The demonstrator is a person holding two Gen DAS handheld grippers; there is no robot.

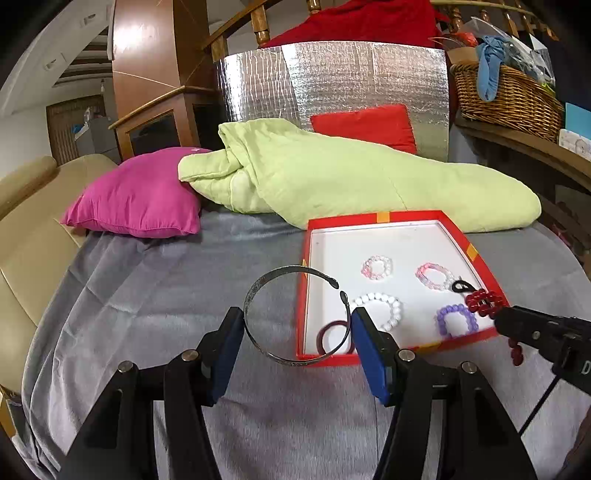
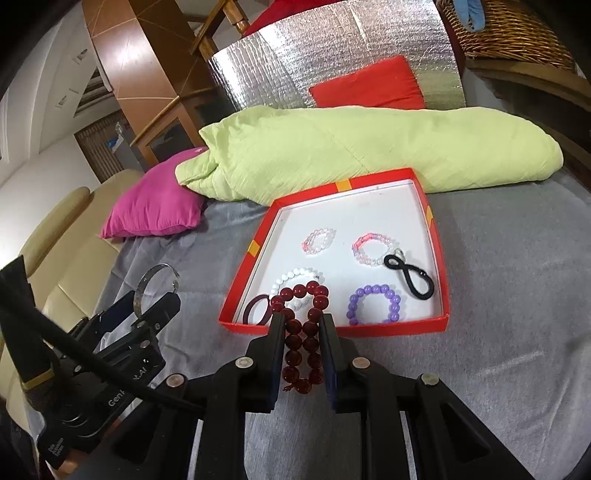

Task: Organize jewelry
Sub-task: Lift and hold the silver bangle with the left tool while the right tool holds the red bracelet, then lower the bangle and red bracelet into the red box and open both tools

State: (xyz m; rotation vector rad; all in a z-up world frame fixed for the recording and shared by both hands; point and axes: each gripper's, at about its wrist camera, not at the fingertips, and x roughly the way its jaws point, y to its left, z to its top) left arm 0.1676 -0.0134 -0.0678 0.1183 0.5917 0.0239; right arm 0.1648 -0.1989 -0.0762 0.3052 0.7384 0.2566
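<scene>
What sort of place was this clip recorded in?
Most likely a home bedroom or living area: a grey-sheeted bed with a pink pillow and green quilt, plus a wooden stair railing behind.

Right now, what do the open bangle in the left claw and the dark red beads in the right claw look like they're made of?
Open bangle: looks like thin metal, silvery with a darkened patterned face; it reflects light and holds its open curve.
Dark red beads: glossy round beads with highlights, possibly glass, polished stone or plastic; the pictures can't settle which.

Grey bedsheet [image 1: 147, 295], foil panel [image 1: 332, 81], wicker basket [image 1: 506, 96]
</scene>
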